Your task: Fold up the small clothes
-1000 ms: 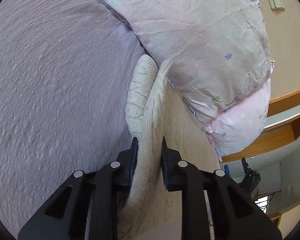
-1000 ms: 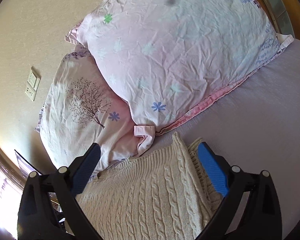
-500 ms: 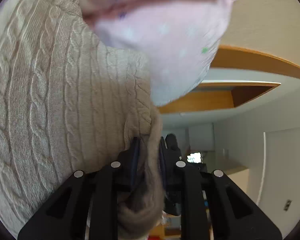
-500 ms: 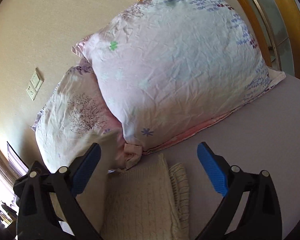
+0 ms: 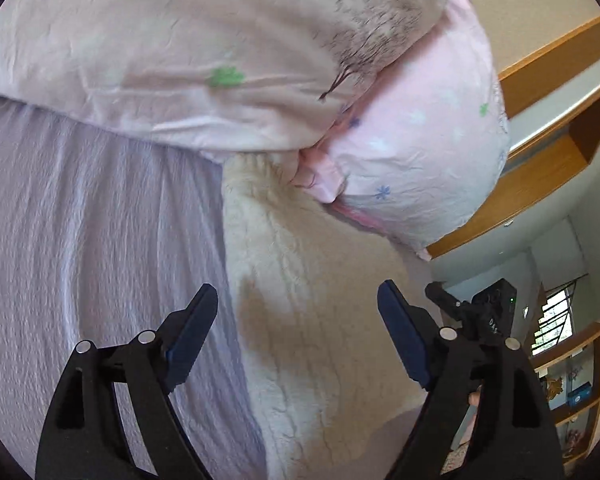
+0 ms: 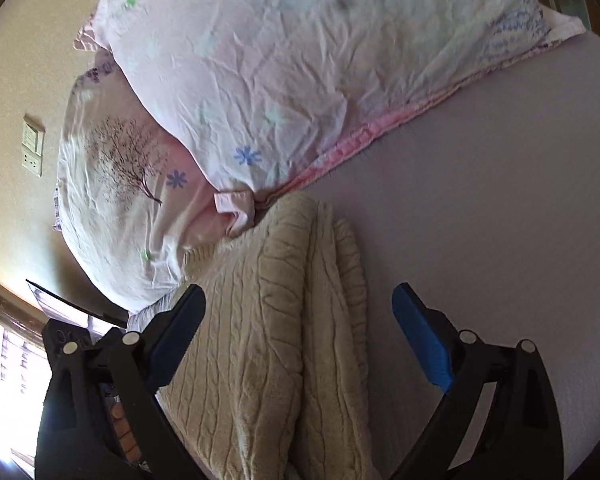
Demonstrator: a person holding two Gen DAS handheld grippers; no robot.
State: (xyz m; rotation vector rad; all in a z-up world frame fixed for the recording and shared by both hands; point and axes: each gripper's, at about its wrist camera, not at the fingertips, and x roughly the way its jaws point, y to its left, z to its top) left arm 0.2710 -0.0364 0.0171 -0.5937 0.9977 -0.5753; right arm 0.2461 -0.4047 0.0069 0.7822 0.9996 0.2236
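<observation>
Left gripper (image 5: 296,330) has let go of the sweater (image 5: 312,300) and now hangs wide open; right gripper (image 6: 298,344) is open too. Sweater lies folded on the bed (image 6: 500,200), far end touching the pillows (image 6: 300,60) (soft, floppy knit, so I'd pinch a thick folded edge).

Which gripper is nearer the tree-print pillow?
Left, though marginally. The left gripper hovers open over the sweater just below the tree-print pillow; the right gripper is open further right.

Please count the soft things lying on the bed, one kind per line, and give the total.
Floral pillows: 2, one overlapping the other.
Cream cable-knit sweater: 1, folded on the sheet.
Total: 3.
</observation>
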